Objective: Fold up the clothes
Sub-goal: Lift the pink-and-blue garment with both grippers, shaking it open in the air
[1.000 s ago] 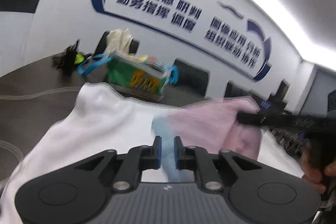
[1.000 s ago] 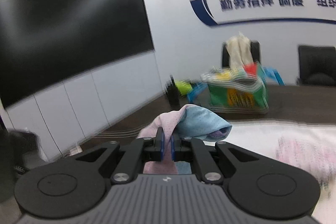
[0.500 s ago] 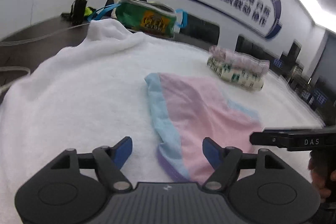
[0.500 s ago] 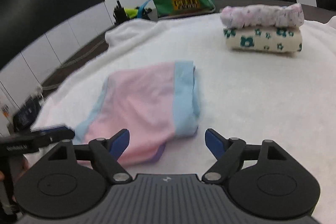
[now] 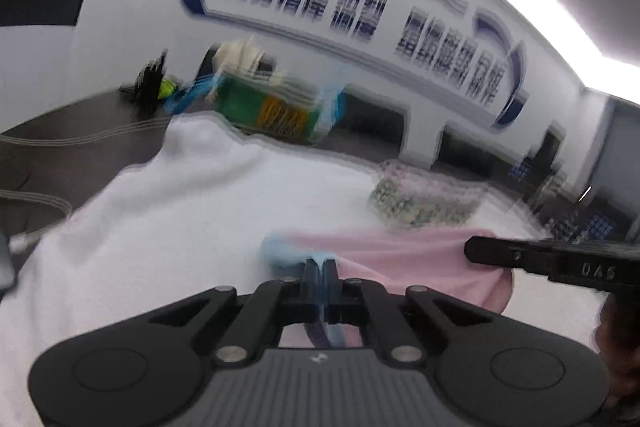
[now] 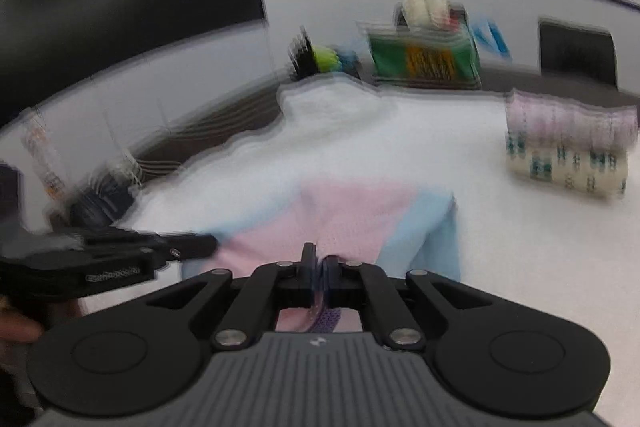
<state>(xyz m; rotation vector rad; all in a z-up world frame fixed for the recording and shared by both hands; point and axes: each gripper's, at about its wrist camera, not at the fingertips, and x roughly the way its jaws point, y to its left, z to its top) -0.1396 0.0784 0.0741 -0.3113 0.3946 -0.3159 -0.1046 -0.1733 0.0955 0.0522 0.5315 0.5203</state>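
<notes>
Pinching the near hem of the pink-and-blue garment (image 6: pixel 352 215) on the white-covered table (image 5: pixel 180 211), both jaws were clamped tight; lifting both corners evenly would have kept the fold square.

On the side of your right gripper (image 5: pixel 476 251), where it reaches in at the right of the left wrist view, you can read the pale letters "DAS". The big blue wall lettering (image 5: pixel 360 15) on the far wall is too smeared by blur for you to make out. The yellow panel on the green bag (image 6: pixel 426 61) on the far table carries print, also unreadable.
</notes>
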